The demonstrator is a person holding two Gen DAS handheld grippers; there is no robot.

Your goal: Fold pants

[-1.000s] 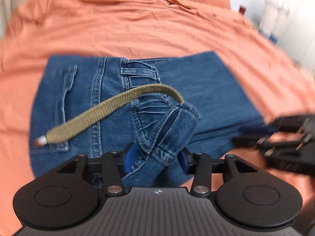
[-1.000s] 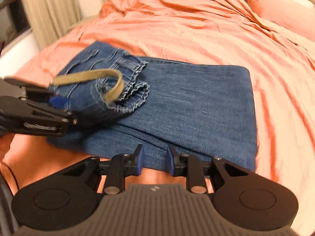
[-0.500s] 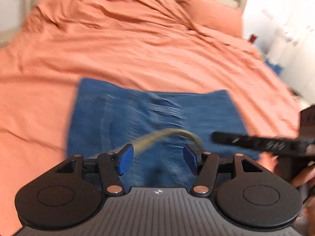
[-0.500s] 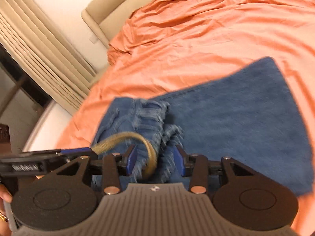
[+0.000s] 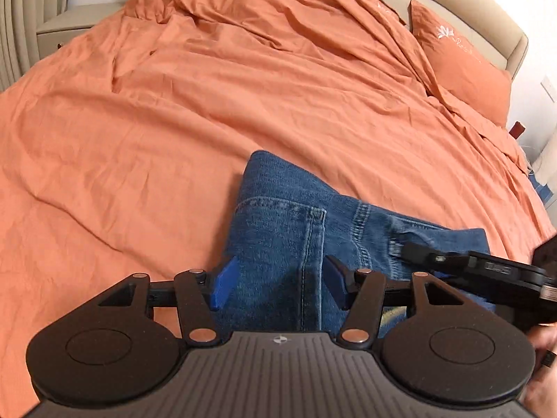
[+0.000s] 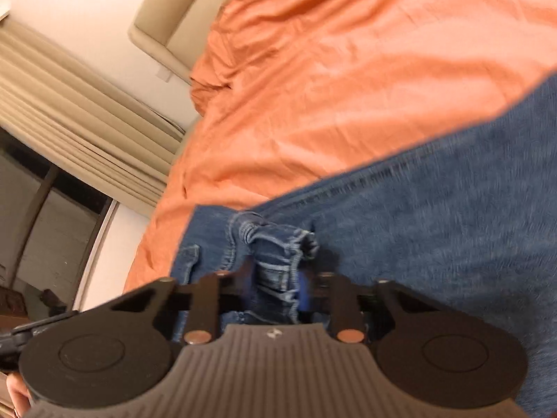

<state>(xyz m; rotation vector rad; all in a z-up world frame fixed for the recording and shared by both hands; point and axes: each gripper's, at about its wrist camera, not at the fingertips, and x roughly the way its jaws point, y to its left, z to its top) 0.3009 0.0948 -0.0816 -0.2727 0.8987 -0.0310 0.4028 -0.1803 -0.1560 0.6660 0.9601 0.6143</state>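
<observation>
Left wrist view first: at far left a pale curtain hangs by a low cabinet. An orange sheet covers the bed, rumpled toward the headboard. The blue jeans lie on the sheet near the bed's close edge, folded, with a stitched pocket facing up. The left tongs stand open over the denim, jaws closing a little, pads on either side of a pocket seam and not pressing it. Further right the right tongs reach in from the side, tip on the jeans, with a hand behind them at the picture's edge. An orange pillow leans at the upper right.

Right wrist view, blurred: at far left a dark window and the curtain, then the headboard and the sheet. The jeans fill the right half. The right tongs are closing on a bunched ridge of waistband, which sits pinched between the blue pads. A tip of the left tongs shows at the lower left.
</observation>
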